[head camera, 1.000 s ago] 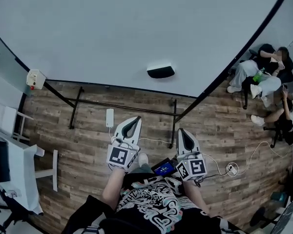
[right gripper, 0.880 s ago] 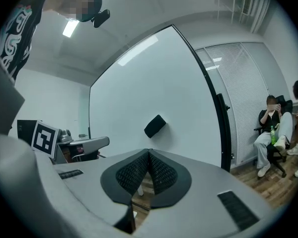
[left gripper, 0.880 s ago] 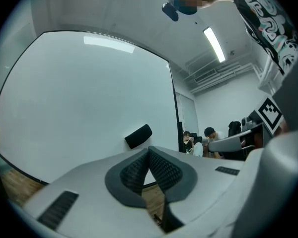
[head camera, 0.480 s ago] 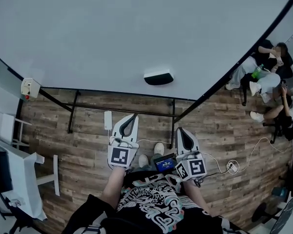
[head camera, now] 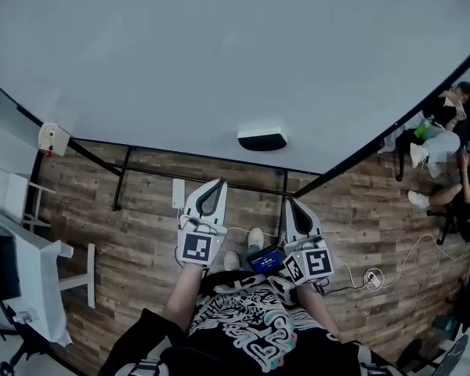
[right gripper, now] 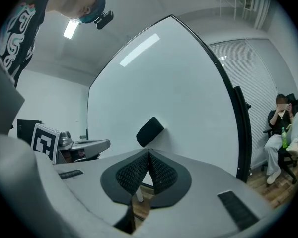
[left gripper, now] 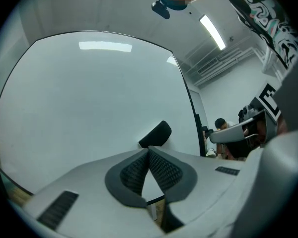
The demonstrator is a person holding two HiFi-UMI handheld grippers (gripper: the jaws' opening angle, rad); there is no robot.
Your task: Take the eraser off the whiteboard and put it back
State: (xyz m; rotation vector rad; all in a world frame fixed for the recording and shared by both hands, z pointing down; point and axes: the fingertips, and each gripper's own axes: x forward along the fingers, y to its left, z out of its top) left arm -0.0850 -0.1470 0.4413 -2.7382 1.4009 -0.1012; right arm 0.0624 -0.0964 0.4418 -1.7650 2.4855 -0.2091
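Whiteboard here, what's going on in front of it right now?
A person stands facing the whiteboard, holding a left gripper and a right gripper level toward it. Both have their fingers shut on nothing. The black eraser sits on the board ahead of them, untouched; neither gripper has reached it.

Brown wood-plank floor (head camera: 141, 233) covers the room. A white tabletop (head camera: 31, 276) stands at the left edge in the head view. At the far right, people (head camera: 446, 143) sit on dark chairs. A white cable (head camera: 395, 257) trails across the planks to a power strip (head camera: 370, 276). Overhead, a ceiling strip light (left gripper: 212, 31) glows. Pale slatted blinds (right gripper: 260, 73) hang on one side, and a white wall (right gripper: 49, 98) closes the other.
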